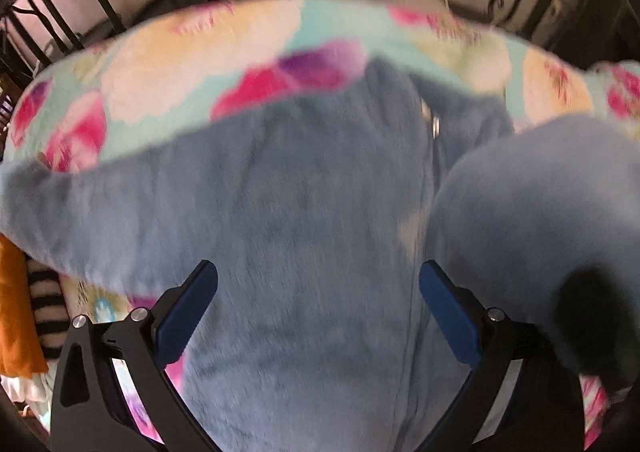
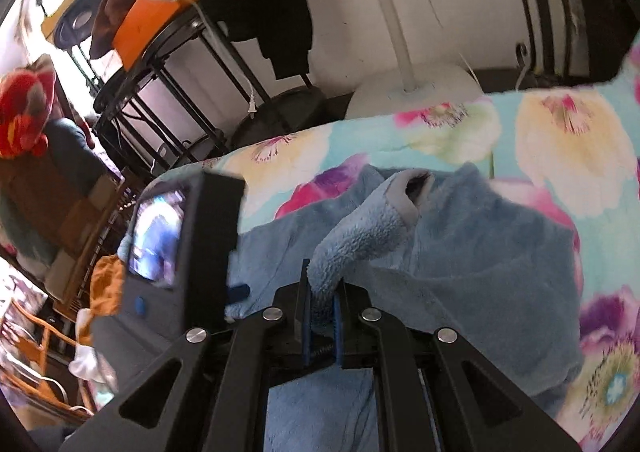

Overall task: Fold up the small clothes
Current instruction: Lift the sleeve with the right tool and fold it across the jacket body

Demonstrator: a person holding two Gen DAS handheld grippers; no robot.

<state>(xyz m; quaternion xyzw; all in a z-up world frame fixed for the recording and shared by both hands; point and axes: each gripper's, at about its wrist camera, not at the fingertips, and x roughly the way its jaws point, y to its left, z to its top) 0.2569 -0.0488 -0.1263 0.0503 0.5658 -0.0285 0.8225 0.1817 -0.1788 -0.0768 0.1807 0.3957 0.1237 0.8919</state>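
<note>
A light blue fleece jacket (image 1: 312, 192) with a zipper lies spread on a floral blanket (image 1: 180, 64). My left gripper (image 1: 318, 292) is open and hovers just above the jacket's body, with fleece showing between its blue pads. My right gripper (image 2: 322, 292) is shut on the jacket's sleeve (image 2: 360, 232) and holds it lifted over the jacket's body (image 2: 480, 260). The sleeve's grey cuff (image 2: 412, 192) points away from me. The lifted sleeve also shows in the left wrist view (image 1: 532, 204) at the right. The left gripper's body (image 2: 188, 244) shows at the left of the right wrist view.
The floral blanket (image 2: 560, 140) covers the bed. A black metal bed frame (image 1: 52, 12) runs along the far side. A black rack (image 2: 192, 64) piled with clothes and an orange box stands beyond. A white fan base (image 2: 416, 88) stands by the wall. Orange and striped clothes (image 1: 24, 292) lie left.
</note>
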